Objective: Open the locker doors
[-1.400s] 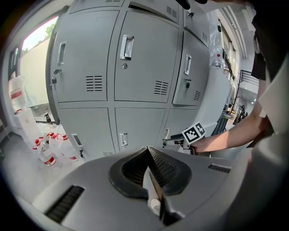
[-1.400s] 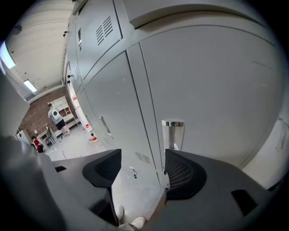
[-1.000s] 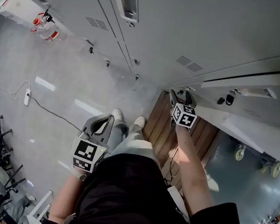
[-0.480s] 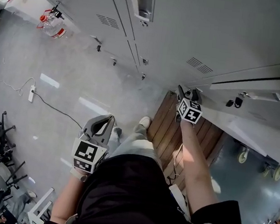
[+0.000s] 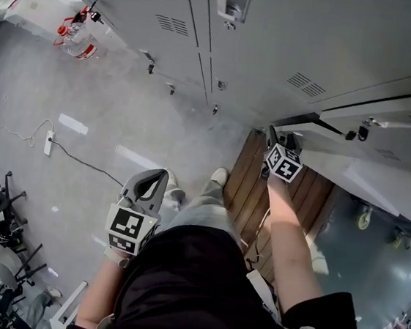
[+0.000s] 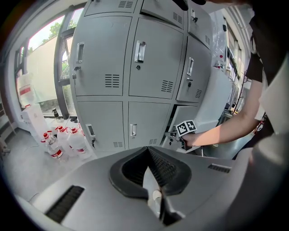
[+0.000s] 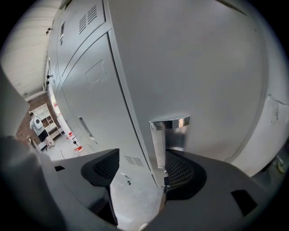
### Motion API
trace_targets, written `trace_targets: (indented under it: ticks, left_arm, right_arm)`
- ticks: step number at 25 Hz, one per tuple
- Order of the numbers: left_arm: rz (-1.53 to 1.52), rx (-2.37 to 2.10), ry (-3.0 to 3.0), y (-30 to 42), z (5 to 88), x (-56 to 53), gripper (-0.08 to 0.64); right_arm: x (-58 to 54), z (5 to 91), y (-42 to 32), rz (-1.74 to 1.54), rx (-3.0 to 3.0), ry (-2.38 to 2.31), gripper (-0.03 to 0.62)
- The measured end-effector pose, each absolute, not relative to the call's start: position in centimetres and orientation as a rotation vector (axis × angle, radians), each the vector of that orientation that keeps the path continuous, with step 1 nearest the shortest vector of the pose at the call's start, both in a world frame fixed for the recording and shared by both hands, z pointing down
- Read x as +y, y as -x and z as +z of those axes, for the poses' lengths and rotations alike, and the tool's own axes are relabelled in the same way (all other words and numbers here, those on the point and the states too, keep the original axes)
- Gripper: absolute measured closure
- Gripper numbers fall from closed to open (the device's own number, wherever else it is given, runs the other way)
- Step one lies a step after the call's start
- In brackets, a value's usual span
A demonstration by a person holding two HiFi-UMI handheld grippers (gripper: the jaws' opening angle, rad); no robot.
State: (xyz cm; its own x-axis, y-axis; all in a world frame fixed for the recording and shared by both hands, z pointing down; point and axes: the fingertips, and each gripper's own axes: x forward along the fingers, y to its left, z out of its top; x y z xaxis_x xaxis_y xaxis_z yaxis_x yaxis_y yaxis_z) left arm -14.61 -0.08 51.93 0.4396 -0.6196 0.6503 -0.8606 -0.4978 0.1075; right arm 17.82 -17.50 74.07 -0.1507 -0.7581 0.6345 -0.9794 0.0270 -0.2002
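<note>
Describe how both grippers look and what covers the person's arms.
The left gripper and right gripper are both grey with dark ribbed pads. Each carries a cube of black-and-white square markers. The arms are bare below short black sleeves.

The pale grey polished floor (image 5: 107, 123) carries clear plastic water bottles with red caps and labels (image 5: 76, 38) by the foot of the grey metal lockers (image 5: 294, 37). A white power strip (image 5: 49, 143) lies in the open, trailing a thin black cable (image 5: 80, 162). A brown slatted wooden board (image 5: 250, 191) lies beside a white shoe (image 5: 219, 176).
</note>
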Motion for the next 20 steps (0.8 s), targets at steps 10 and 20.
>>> trace_targets:
  ticks: [10, 20]
  left_arm:
    - [0.770, -1.168, -2.341, 15.2, 51.8, 1.7, 0.541]
    - [0.782, -1.027, -2.440, 12.8, 51.8, 1.7, 0.541]
  right_arm:
    - [-11.2, 74.3, -19.5, 0.878, -1.835, -1.859, 0.342]
    - [-5.7, 74.4, -22.1, 0.877, -1.730, -1.928, 0.416]
